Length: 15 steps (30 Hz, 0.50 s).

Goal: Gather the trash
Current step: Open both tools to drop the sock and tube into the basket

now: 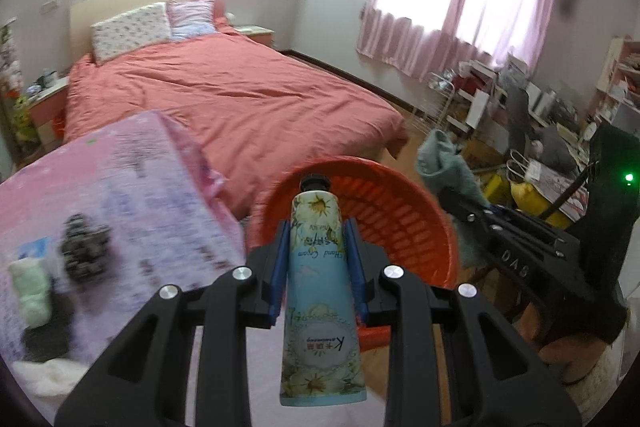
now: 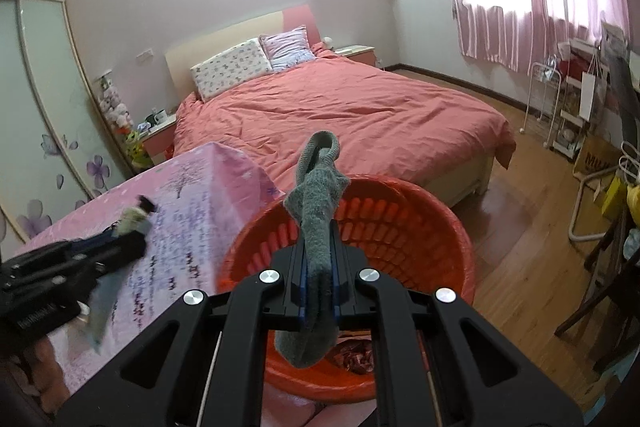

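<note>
With both loads poised over the round orange slotted plastic basket [image 2: 400, 223] for release, left gripper [image 1: 316, 251] jaws clamp the pale blue floral hand-cream tube [image 1: 320, 291]; right gripper [image 2: 320, 275] jaws pinch the limp grey knitted sock [image 2: 318, 227]

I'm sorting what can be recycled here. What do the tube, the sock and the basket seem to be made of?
The tube looks like glossy printed plastic: smooth, with a floral print and a dark screw cap. The sock looks like soft knitted fabric, grey-green and fuzzy, hanging limp from the right gripper. The basket looks like moulded orange plastic, with slotted walls and a slight sheen.
</note>
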Tool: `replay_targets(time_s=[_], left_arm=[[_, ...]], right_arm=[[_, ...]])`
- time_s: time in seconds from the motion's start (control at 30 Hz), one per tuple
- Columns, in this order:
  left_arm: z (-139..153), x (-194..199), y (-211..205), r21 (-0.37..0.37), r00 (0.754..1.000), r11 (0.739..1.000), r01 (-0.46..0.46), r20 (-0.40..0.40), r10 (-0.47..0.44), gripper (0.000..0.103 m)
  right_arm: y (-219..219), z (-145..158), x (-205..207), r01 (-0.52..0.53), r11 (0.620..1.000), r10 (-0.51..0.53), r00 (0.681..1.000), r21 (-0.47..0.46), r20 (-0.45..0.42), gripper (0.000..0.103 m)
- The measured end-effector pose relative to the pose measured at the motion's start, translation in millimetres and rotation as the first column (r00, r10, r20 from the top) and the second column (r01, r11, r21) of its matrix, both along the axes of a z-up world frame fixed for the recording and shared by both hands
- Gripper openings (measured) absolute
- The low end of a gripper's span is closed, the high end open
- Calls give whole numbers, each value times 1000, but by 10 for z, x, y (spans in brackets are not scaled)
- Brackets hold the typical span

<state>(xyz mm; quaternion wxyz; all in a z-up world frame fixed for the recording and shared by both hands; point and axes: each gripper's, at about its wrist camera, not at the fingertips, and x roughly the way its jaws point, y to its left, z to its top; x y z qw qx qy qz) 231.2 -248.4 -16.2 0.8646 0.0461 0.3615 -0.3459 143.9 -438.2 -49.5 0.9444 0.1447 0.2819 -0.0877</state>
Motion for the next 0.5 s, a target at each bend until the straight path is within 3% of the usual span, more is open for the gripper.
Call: replay_targets(time_s=[0.2, 0.23, 0.3, 0.33, 0.5], left_arm=[[-228, 192, -402, 48, 1000, 999, 3, -16, -2, 29], [-273, 229, -433, 56, 1000, 998, -10, -17, 11, 32], [-326, 310, -449, 66, 999, 997, -31, -26, 33, 50], [-347, 335, -420, 69, 998, 997, -47, -26, 48, 51], [-404, 382, -132, 93, 995, 992, -88, -26, 91, 54]], right_arm=[[-253, -141, 127, -26, 996, 25, 1000, 87, 3, 11], [-288, -156, 135, -31, 995, 31, 1000, 98, 5, 16], [-325, -194, 154, -23, 995, 22, 1000, 94, 3, 35], [-331, -206, 155, -20, 996, 20, 1000, 92, 4, 44], [-301, -271, 117, -6, 997, 7, 1000, 83, -10, 51]])
